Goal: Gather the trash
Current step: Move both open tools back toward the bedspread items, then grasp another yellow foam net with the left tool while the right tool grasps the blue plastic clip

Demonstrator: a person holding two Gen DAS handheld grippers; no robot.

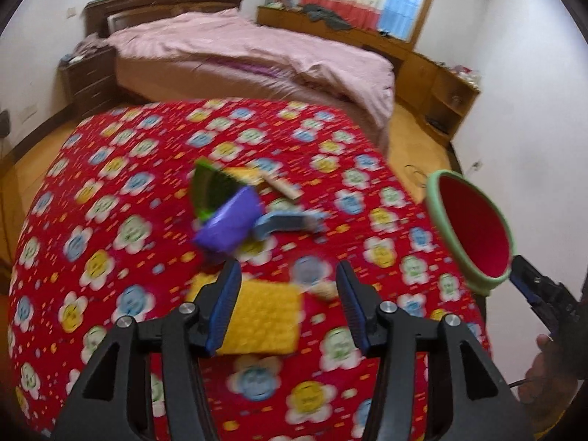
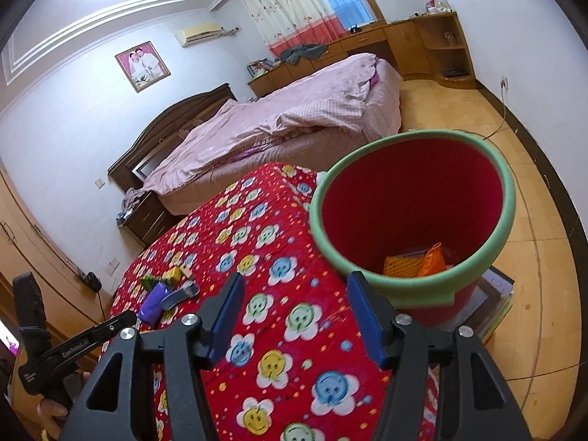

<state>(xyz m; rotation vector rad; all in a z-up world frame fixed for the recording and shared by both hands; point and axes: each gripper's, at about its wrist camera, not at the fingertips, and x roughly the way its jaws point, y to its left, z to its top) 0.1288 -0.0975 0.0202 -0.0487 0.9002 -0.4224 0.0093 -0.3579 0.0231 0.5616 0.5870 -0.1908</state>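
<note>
Left tool arm: white print, too blurry to read.

tablecloth: printed red cloth, matt, lying in soft creases over the table
bin: smooth red plastic inside, showing a dull sheen; rim wearing a matt green foam-like band
left tongs: matt black plastic arms, ribbed blue pads, shiny metal bolts
yellow packet: looking bumpy and matt, blurred
purple wrapper: glossy, catching light
quilt: pink cloth, matt, rumpling on the bed
floor: glossy tan
</note>
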